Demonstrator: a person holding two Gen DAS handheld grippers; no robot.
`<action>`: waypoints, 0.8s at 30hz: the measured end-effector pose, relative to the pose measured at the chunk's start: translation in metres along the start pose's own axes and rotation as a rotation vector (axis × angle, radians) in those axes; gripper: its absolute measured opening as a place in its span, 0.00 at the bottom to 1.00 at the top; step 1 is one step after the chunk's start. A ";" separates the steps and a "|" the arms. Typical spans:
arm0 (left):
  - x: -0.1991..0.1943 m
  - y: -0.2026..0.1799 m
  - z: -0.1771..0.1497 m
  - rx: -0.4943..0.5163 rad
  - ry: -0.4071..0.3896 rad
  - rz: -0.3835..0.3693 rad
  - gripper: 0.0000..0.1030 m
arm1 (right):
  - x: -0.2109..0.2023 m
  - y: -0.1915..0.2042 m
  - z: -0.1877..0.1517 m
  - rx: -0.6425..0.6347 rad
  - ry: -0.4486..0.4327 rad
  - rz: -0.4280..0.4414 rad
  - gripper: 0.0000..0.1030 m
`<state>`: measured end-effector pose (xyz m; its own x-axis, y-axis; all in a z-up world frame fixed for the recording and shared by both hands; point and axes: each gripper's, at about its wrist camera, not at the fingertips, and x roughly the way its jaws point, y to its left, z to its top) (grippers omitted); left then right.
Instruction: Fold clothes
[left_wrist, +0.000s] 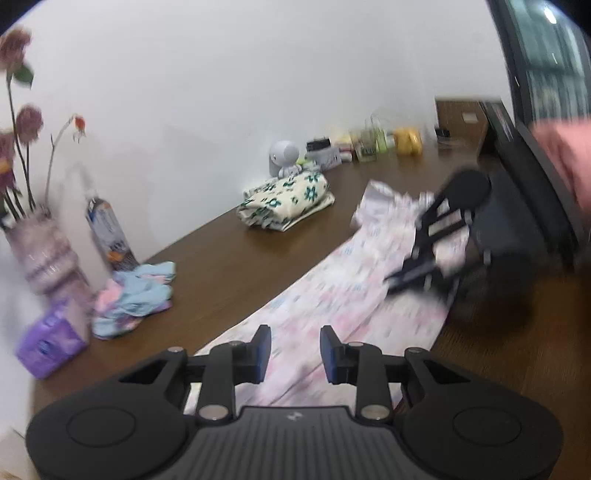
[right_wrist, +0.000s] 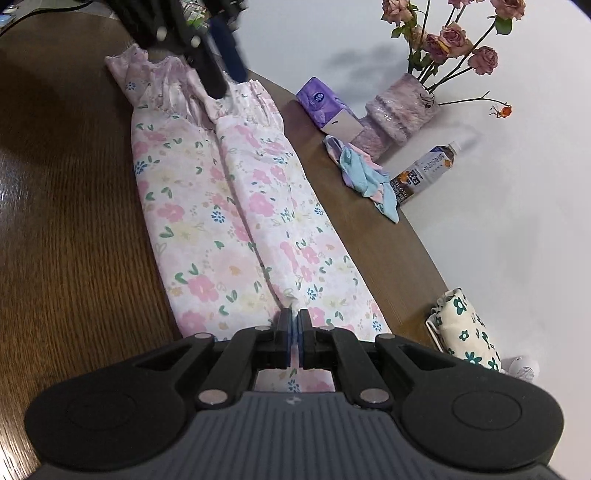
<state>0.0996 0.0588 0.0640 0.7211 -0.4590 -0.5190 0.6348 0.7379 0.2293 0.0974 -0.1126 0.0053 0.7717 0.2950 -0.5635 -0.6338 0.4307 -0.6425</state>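
Pink floral trousers (right_wrist: 229, 206) lie flat and lengthwise on the brown wooden table (right_wrist: 74, 221), legs side by side. In the right wrist view my right gripper (right_wrist: 294, 325) is at their near end, shut on a small pinch of the fabric. My left gripper (right_wrist: 221, 74) hovers over the gathered waistband at the far end. In the left wrist view the left gripper (left_wrist: 295, 350) stands open just above the trousers (left_wrist: 332, 295), nothing between its blue pads. The right gripper (left_wrist: 391, 284) shows there, low on the cloth, below a pink sleeve (left_wrist: 569, 158).
Along the wall side of the table are a folded cream flowered cloth (left_wrist: 286, 203), a heap of blue and pink socks (left_wrist: 136, 299), a drink bottle (left_wrist: 109, 232), a purple tissue pack (left_wrist: 48, 343) and a vase of roses (left_wrist: 40, 251). A dark monitor (left_wrist: 535, 92) stands far right.
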 end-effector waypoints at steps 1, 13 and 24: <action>0.009 -0.001 0.004 -0.030 0.010 -0.007 0.27 | 0.000 0.001 0.000 0.000 0.001 -0.006 0.03; 0.073 -0.007 0.001 -0.340 0.121 0.037 0.22 | -0.041 -0.050 -0.013 0.675 -0.118 0.069 0.39; 0.071 -0.013 -0.009 -0.352 0.096 0.071 0.21 | 0.019 -0.035 0.010 0.965 0.004 0.128 0.18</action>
<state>0.1404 0.0213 0.0169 0.7200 -0.3648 -0.5903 0.4382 0.8986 -0.0209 0.1349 -0.1131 0.0219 0.6986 0.3863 -0.6022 -0.3954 0.9100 0.1249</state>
